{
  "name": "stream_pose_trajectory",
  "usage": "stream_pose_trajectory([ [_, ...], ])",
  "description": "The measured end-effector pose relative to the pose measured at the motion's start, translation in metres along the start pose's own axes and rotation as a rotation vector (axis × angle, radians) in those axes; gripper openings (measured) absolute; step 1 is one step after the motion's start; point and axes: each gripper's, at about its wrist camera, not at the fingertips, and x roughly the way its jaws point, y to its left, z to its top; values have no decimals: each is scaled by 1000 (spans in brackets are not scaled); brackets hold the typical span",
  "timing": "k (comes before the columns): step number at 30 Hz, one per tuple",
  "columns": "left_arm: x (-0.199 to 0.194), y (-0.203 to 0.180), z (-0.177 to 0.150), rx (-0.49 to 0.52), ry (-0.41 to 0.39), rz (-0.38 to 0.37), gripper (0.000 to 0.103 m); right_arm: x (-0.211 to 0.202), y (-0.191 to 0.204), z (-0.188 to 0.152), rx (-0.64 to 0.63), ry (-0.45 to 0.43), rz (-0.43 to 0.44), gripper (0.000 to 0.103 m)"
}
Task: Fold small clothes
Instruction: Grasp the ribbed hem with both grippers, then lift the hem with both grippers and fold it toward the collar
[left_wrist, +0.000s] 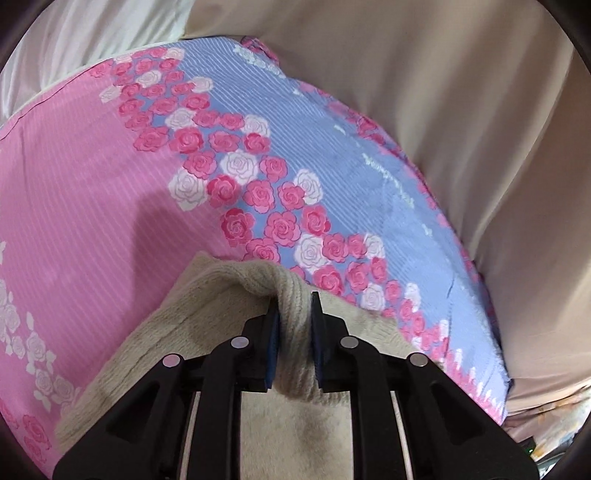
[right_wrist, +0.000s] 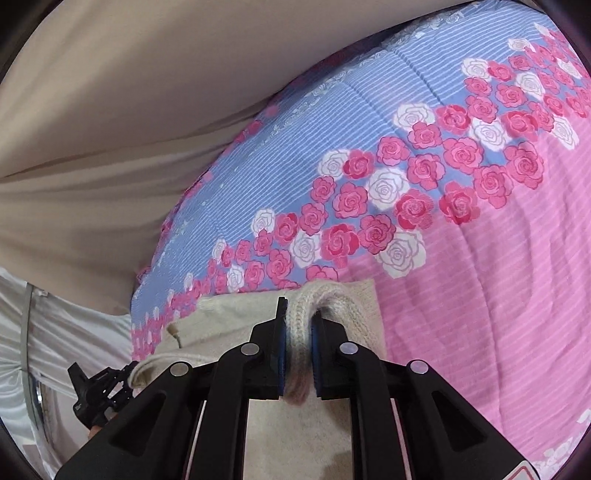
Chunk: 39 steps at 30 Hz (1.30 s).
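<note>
A cream knitted garment (left_wrist: 147, 350) lies on a bedspread (left_wrist: 110, 184) printed pink and blue with roses. In the left wrist view its ribbed edge (left_wrist: 295, 332) bunches up between the blue pads of my left gripper (left_wrist: 294, 299), which is shut on it. In the right wrist view another ribbed fold of the garment (right_wrist: 229, 317) is pinched between the pads of my right gripper (right_wrist: 300, 306). The garment's fuzzy body runs under both grippers, partly hidden. The left gripper's black frame (right_wrist: 99, 387) shows at the lower left of the right wrist view.
The bedspread (right_wrist: 480, 295) spreads wide ahead of both grippers. Beige fabric (left_wrist: 443, 110) hangs along its far edge and shows again as beige fabric (right_wrist: 110, 110) in the right wrist view. White cloth (left_wrist: 74, 48) lies at the top left.
</note>
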Motion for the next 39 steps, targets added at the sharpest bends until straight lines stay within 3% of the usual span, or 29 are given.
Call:
stream_pose_trajectory([
  [4,9,-1,3,12,20,6,23,-4,-2,-1,32,-7,11,15],
  [7,-8,12,8,-54,7,-78,56,-21,-8,-7,48,-37,65,24],
  [8,-21,21,9,-81,-28,-112,73,-29,-12,-11,47,-54,78,33],
  [9,-32,29,10,-96,-57,-126,82,-37,-15,-12,47,-82,63,43],
  [10,-41,36,10,-100,-82,-132,83,-50,-21,-15,55,-126,39,58],
  [13,-59,60,4,-80,-87,-92,84,-74,-40,-21,104,-161,66,60],
  [15,-60,73,-9,-66,-22,-57,85,-80,-46,-34,67,-121,18,61],
  [18,-57,91,-39,-39,59,-15,85,-75,-45,-77,-77,9,-76,61],
  [22,-52,116,-75,-111,97,16,88,-61,-53,-133,-97,141,-62,63],
  [24,-55,124,-85,-161,58,0,89,-53,-55,-151,-75,154,-51,65],
  [25,-56,123,-87,-168,60,6,89,-55,-52,-154,-81,115,-44,71],
  [28,-54,116,-90,-163,57,29,85,-44,-45,-150,-58,96,-17,76],
  [29,-53,113,-90,-156,57,43,73,-41,-45,-147,-57,99,-14,70],
  [30,-52,109,-89,-151,67,28,53,-37,-42,-143,-50,93,-24,65],
  [32,-50,108,-87,-182,102,-31,29,-31,-39,-134,-21,114,29,26],
  [35,-61,99,-83,-235,88,-92,24,-51,-23,-116,-49,60,59,21],
  [39,-94,64,-88,-160,51,-194,23,-106,-7,-88,-174,-20,36,20],
])
